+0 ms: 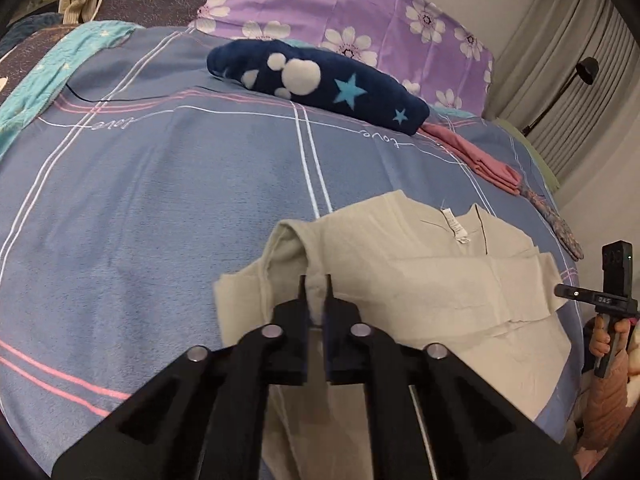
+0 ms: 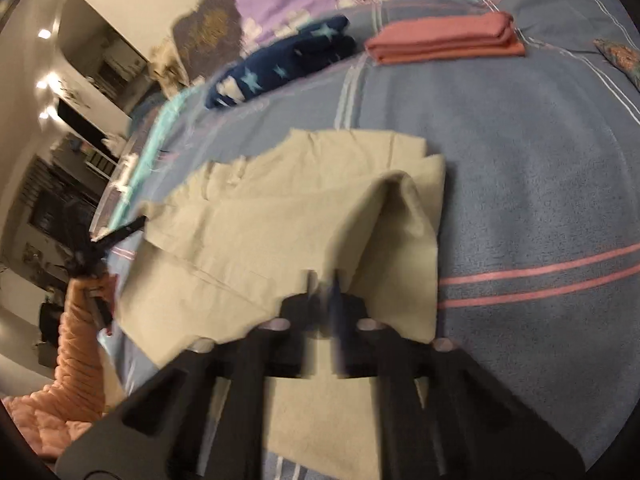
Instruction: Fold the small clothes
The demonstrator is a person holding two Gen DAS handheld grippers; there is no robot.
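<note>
The beige shirt (image 1: 440, 280) lay on the near part of the bed (image 1: 140, 200), on the blue cover with pink and white lines. It was only partly folded. Its collar and white tag pointed to the far side. One strip of cloth was already laid across the middle of it. The near bottom part still hung loose toward the person.

The left tool (image 1: 316, 286) was pinched tight on a lifted edge at the left side of the shirt. The cloth stood up in a little hump between its tips. The right tool (image 2: 322, 280) was pinched tight too, on the right side of the shirt, and that side rose up in a fold. The right view was blurry, so the grip there was hard to see well.

Farther away, some clothes looked done. A pink folded piece (image 2: 444, 40) sat neatly in a flat stack. A dark blue piece with stars (image 1: 320, 80) lay next to it, near the purple flower pillow (image 1: 360, 8).

So I think two pieces were finished and this shirt was about halfway. The sides still had to go in, and then the bottom had to be folded up.
</note>
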